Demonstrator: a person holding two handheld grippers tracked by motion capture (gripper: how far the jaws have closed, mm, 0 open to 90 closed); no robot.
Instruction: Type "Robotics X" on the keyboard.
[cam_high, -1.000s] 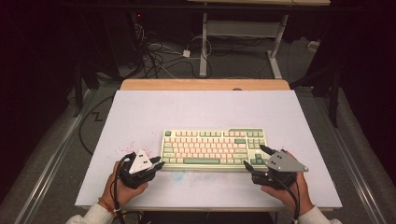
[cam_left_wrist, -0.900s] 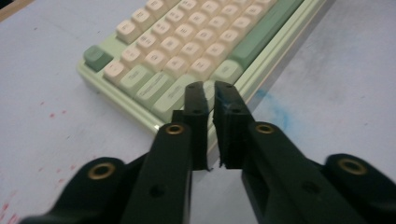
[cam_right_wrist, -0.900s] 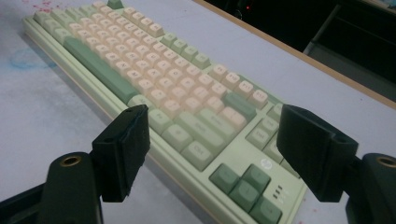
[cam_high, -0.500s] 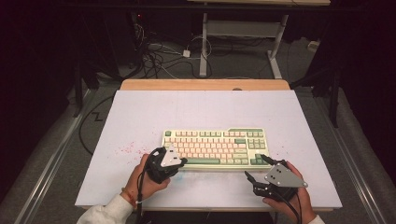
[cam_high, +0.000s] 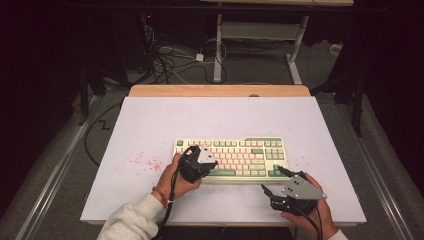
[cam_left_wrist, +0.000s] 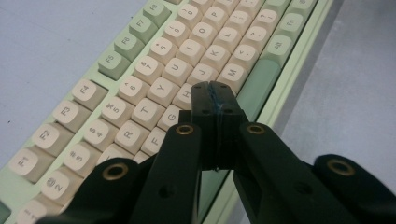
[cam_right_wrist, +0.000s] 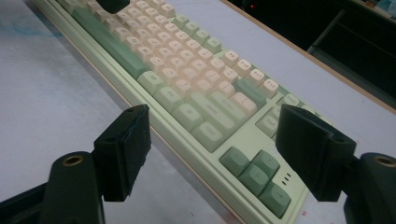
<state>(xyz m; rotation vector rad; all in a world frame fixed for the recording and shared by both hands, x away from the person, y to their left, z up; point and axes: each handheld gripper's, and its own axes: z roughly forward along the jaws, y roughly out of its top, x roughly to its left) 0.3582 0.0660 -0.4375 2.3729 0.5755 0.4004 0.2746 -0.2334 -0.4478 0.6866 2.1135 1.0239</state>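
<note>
Since the earlier frames, the left gripper had travelled rightward from the keyboard's left end to hang over its left-centre keys, and its jaws had just closed, pressed together with nothing between them. The keyboard lay near the front of the white tabletop, its long axis running left to right across the person's front. In the left gripper view the clenched tips hovered just above the home-row letters, so the keys lay straight below and ahead of them; the likely next move was a downward press. The right gripper, jaws spread wide and empty, sat just off the keyboard's near right corner, beside the arrow keys.
</note>
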